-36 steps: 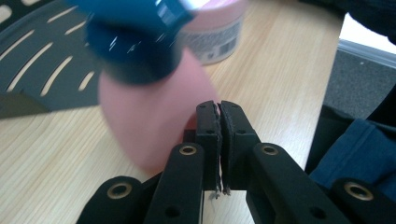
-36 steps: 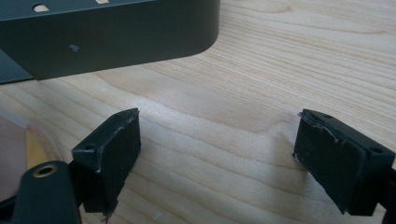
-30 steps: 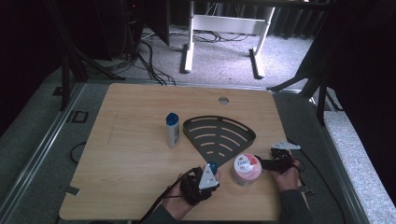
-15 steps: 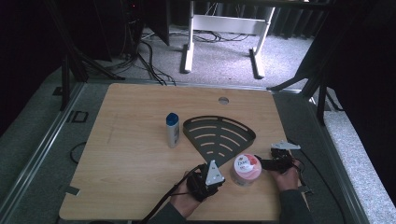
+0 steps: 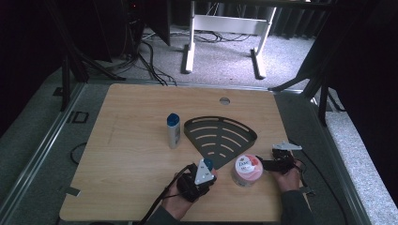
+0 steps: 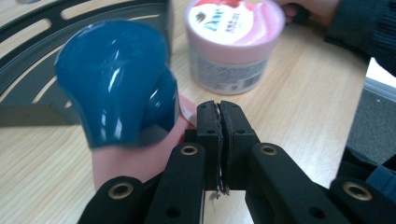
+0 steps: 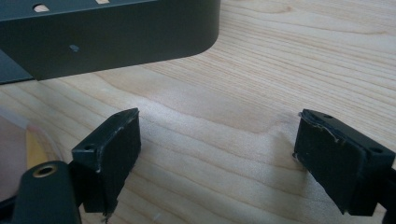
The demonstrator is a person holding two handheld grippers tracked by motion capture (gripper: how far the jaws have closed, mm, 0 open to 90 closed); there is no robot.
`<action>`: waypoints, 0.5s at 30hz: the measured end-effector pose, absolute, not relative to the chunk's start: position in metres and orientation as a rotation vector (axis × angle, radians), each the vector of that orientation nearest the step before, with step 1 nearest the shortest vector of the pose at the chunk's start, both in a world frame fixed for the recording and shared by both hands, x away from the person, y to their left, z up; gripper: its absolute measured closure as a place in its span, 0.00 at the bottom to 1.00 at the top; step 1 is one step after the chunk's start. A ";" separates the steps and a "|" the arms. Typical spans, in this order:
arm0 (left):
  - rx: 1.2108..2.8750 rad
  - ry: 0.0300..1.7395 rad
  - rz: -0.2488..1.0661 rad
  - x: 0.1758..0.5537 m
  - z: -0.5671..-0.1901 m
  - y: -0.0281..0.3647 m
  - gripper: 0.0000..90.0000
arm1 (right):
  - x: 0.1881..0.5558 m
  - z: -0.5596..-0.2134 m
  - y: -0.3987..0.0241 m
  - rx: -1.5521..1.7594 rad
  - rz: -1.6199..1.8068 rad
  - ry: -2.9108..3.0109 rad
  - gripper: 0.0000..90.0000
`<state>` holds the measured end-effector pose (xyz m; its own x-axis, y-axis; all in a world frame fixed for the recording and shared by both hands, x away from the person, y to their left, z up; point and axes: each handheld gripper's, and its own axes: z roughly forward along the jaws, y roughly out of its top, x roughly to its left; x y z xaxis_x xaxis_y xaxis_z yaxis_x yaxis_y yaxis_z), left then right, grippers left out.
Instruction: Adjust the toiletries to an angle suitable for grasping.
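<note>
Jar (image 5: 247,169) stands upright between both grippers; right gripper (image 5: 265,164), jaws spread, is nearer; left gripper (image 6: 219,119) jaws pressed together.

Soft, even light on my table, dark all around it.

From above, the wooden table (image 5: 131,154) is evenly lit while the curtains and corners at the edges sink into near black; that picture is soft and a little grainy, with only faint shadows under things. In my left gripper view the blue cap (image 6: 116,84) sits so close that it blurs, with white glare streaks on its gloss, and the pink jar (image 6: 231,44) behind is slightly soft too. In my right gripper view the wood grain is sharp, a pale sheen lies across the middle, and the dark shelf (image 7: 107,35) looks flat and matte.
</note>
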<state>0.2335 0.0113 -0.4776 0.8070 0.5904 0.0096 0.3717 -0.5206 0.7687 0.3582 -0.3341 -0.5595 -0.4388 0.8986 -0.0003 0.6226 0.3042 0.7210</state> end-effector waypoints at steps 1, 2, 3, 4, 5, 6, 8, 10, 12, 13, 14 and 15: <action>2.174 0.726 0.354 0.235 -0.477 0.017 0.97 | 0.358 -0.559 -0.334 1.356 0.925 2.173 0.16; 2.174 0.726 0.354 0.235 -0.477 0.017 0.97 | 0.358 -0.559 -0.334 1.356 0.925 2.173 0.16; 2.168 0.736 0.354 0.235 -0.477 0.019 0.97 | 0.358 -0.559 -0.334 1.355 0.925 2.173 0.16; 2.165 0.746 0.352 0.236 -0.477 0.022 0.97 | 0.358 -0.559 -0.334 1.355 0.925 2.173 0.16; 2.163 0.753 0.354 0.238 -0.477 0.025 0.97 | 0.358 -0.559 -0.334 1.356 0.925 2.173 0.16; 2.160 0.761 0.358 0.238 -0.477 0.027 0.97 | 0.358 -0.559 -0.334 1.356 0.925 2.173 0.16; 2.155 0.786 0.351 0.241 -0.476 0.032 0.97 | 0.358 -0.559 -0.334 1.355 0.925 2.173 0.16; 2.139 0.805 0.351 0.243 -0.473 0.039 0.97 | 0.358 -0.559 -0.334 1.356 0.925 2.173 0.16; 2.138 0.810 0.358 0.244 -0.472 0.040 0.97 | 0.358 -0.559 -0.334 1.357 0.925 2.173 0.16; 2.142 0.816 0.362 0.245 -0.472 0.042 0.97 | 0.358 -0.559 -0.334 1.357 0.925 2.173 0.16; 2.138 0.825 0.368 0.246 -0.472 0.043 0.97 | 0.358 -0.559 -0.334 1.357 0.925 2.173 0.16; 2.135 0.832 0.370 0.247 -0.472 0.045 0.97 | 0.358 -0.559 -0.334 1.356 0.925 2.173 0.16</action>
